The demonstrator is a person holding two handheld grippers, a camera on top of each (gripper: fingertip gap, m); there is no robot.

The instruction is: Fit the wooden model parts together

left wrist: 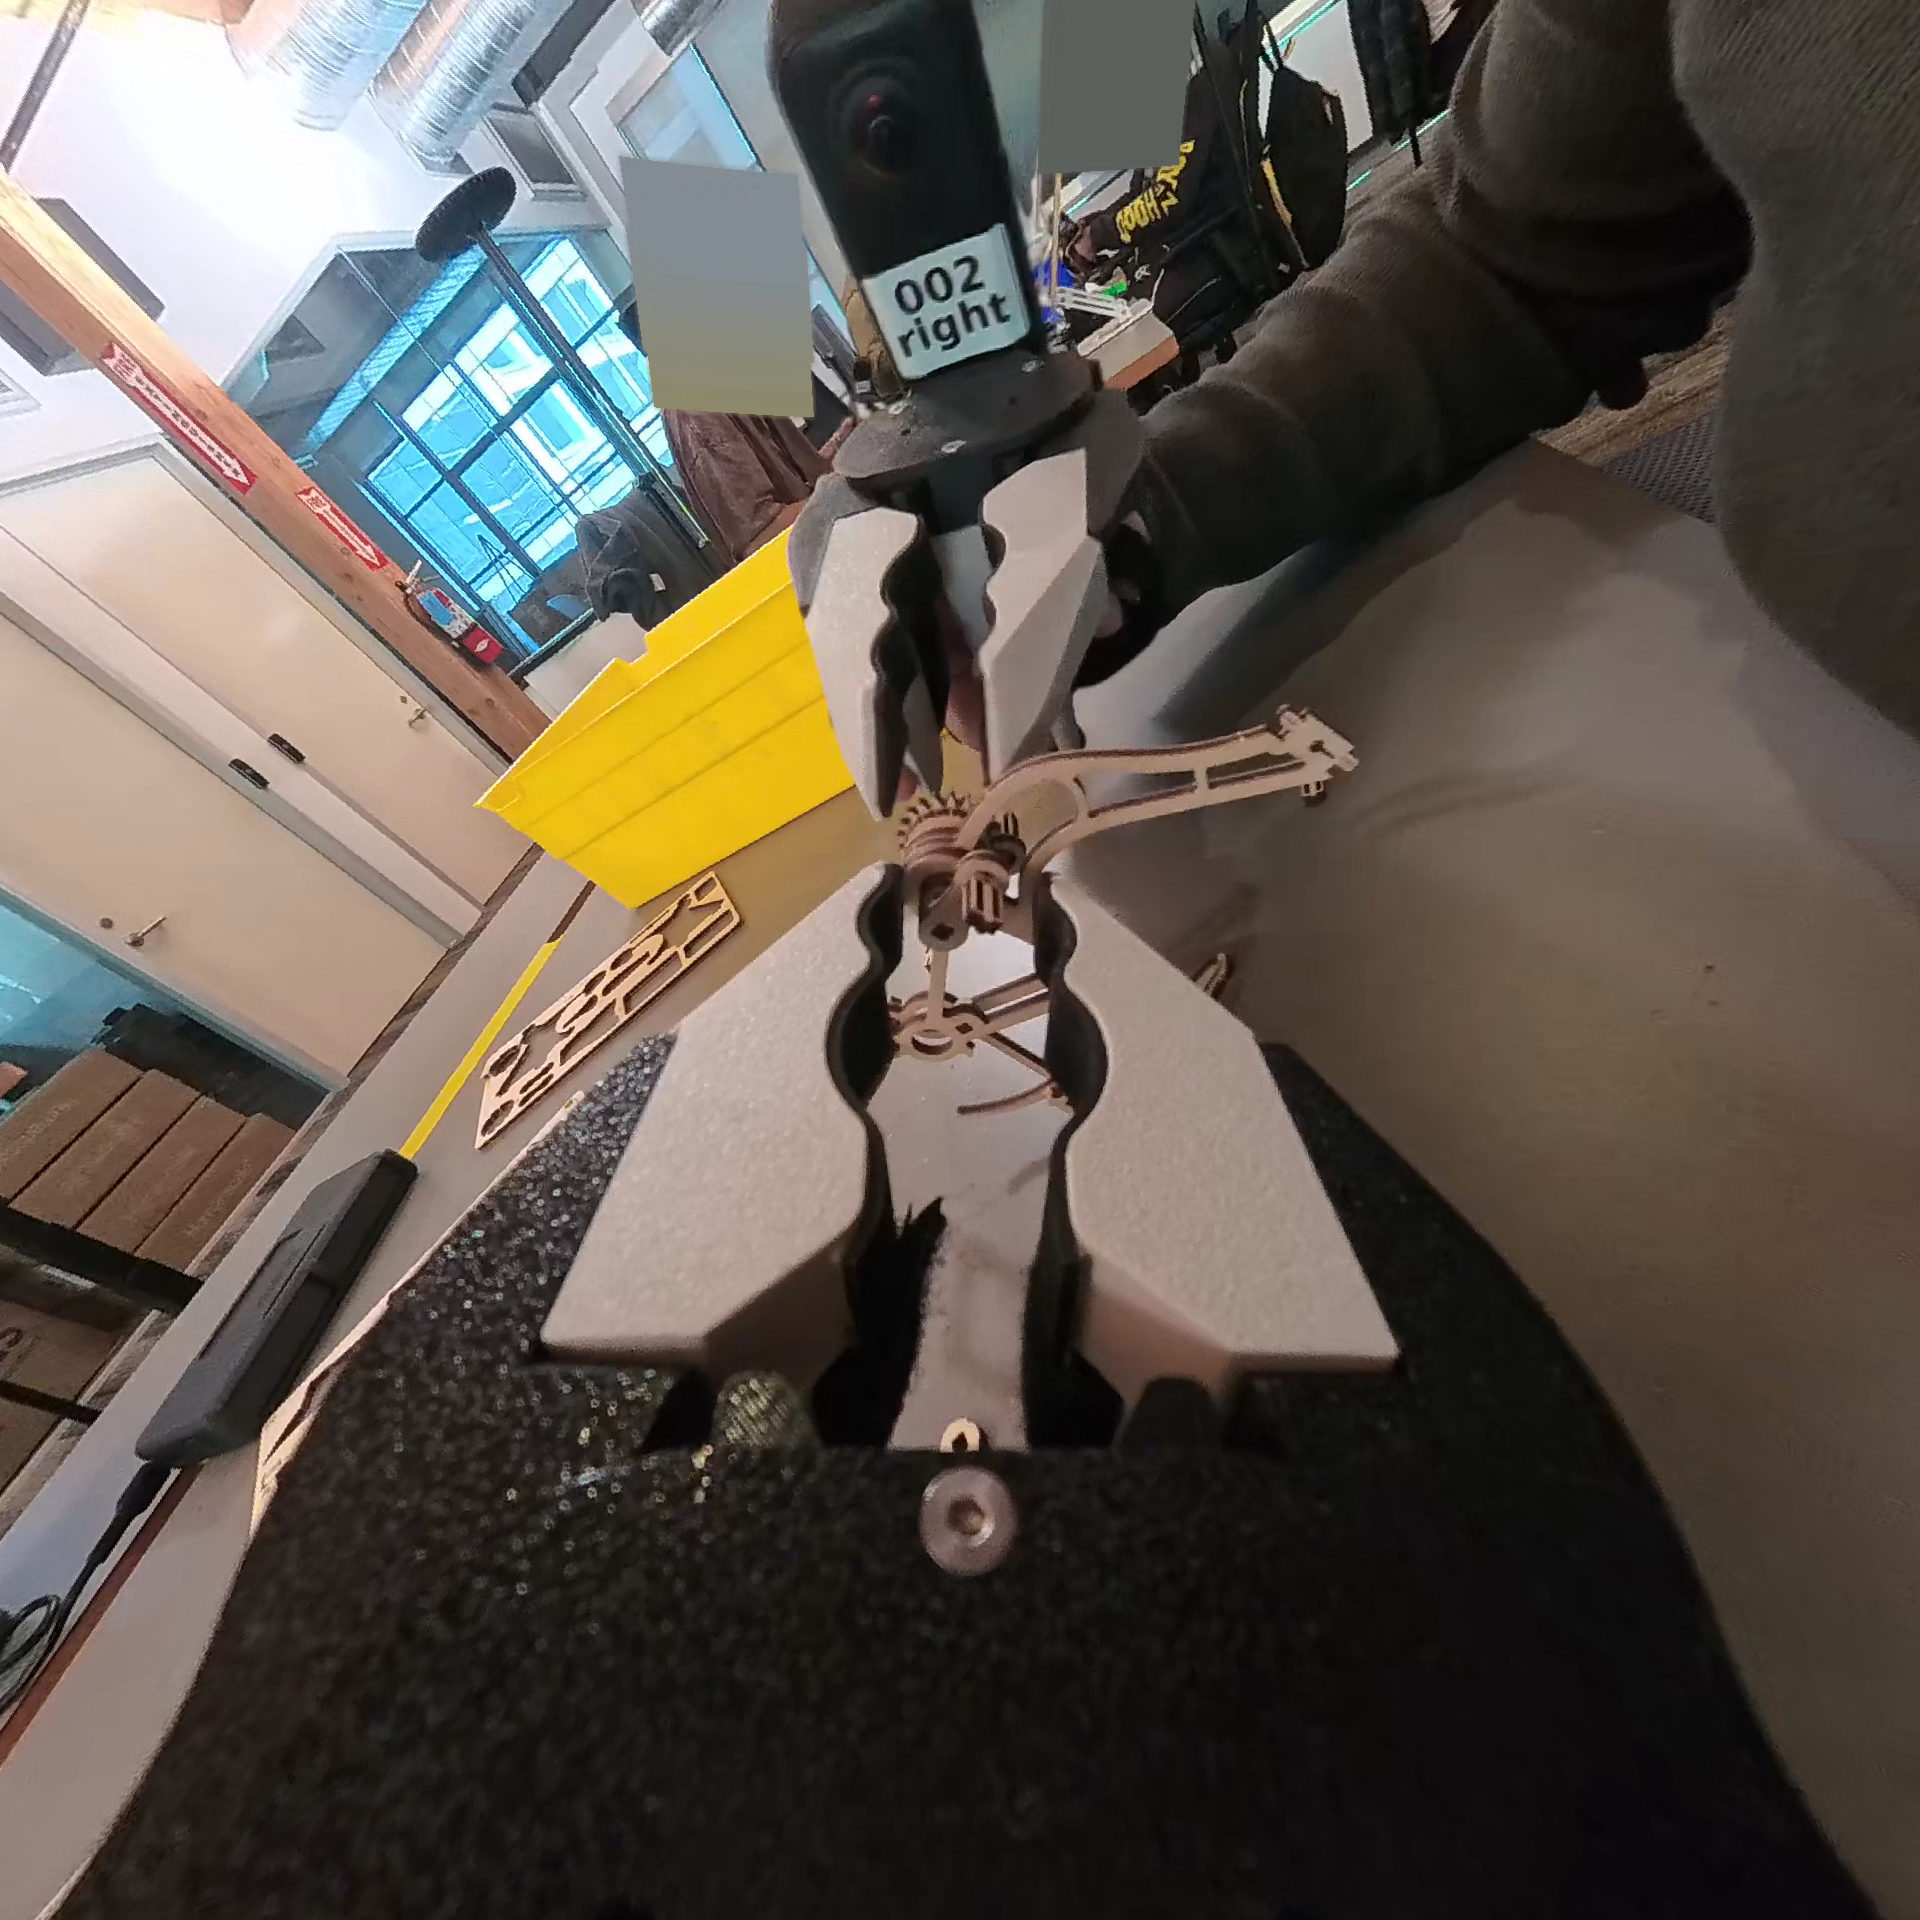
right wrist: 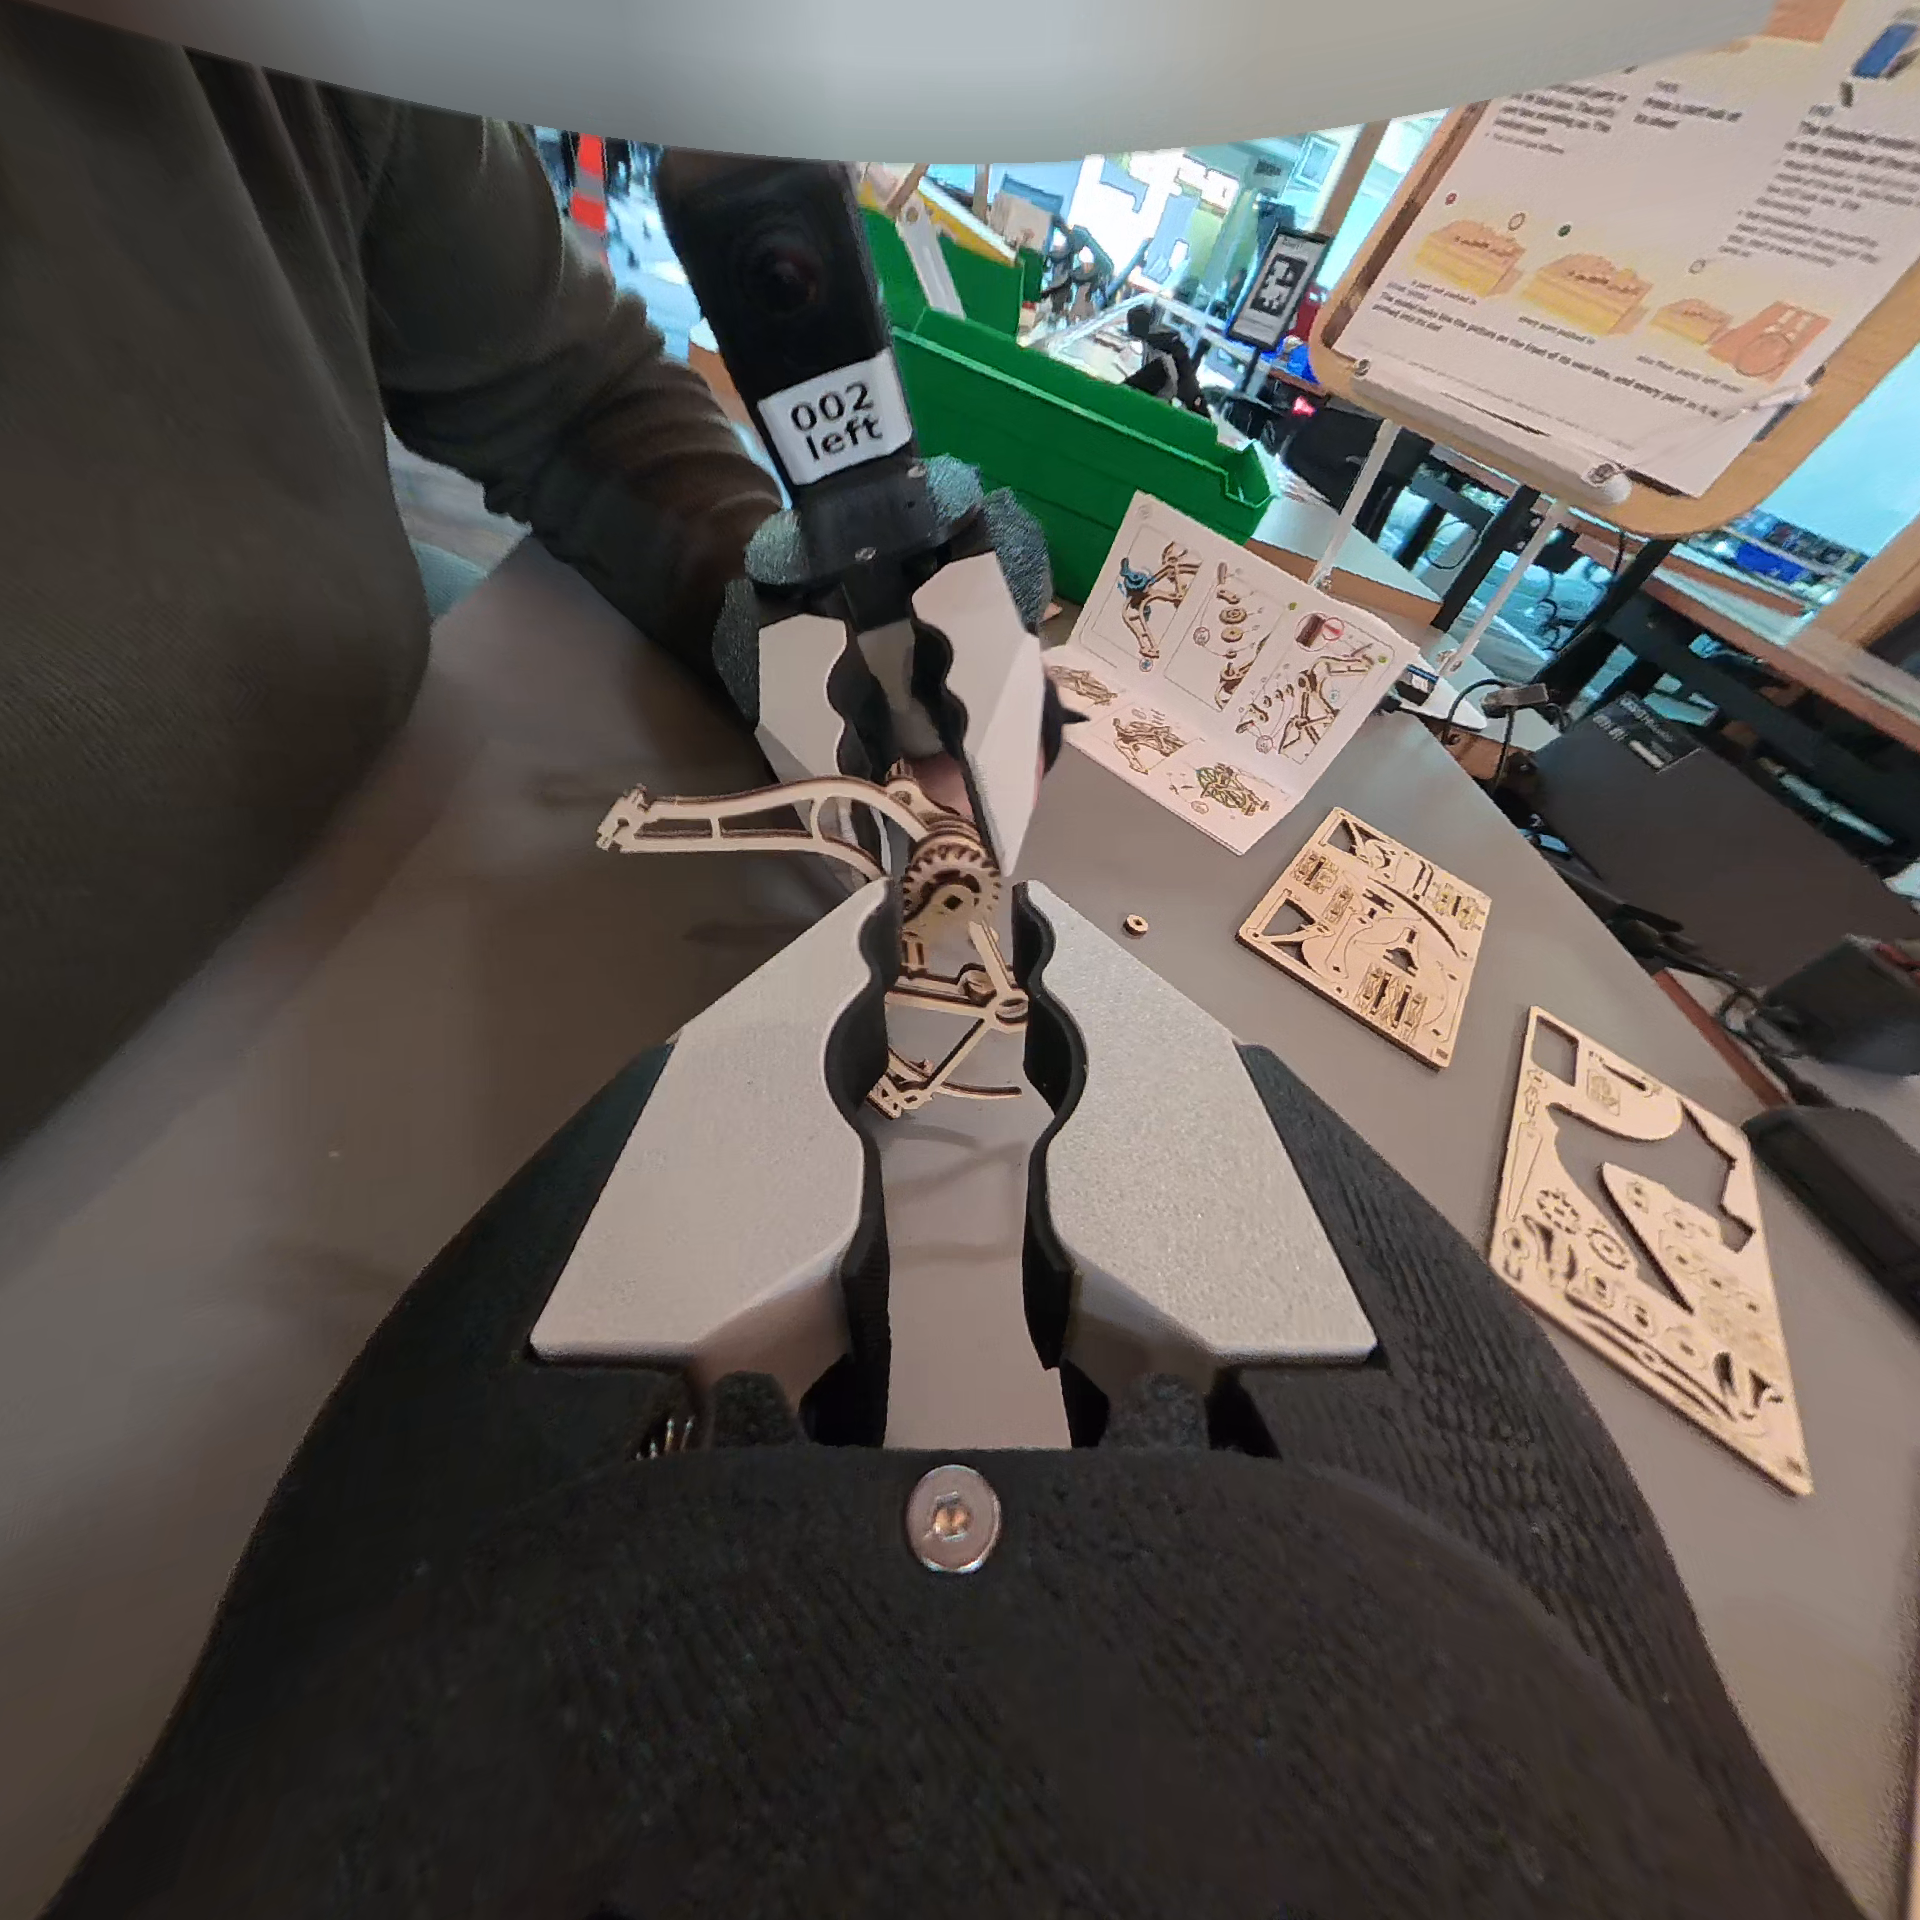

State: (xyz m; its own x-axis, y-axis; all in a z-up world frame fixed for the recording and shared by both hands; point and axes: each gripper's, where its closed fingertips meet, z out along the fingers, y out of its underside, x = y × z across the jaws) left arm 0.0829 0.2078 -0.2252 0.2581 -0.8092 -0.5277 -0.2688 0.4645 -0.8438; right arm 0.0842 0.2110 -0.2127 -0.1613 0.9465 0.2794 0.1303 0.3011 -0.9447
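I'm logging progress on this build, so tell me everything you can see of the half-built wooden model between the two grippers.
The wooden model is pale, thin laser-cut plywood with dark cut edges. It has a long, curved openwork arm reaching out to one side, a cluster of small toothed gears at its hub, and slim linked rods below. It is lifted above the grey table, between the left gripper and right gripper, whose tips close in on the hub from opposite sides; exact contact is unclear.
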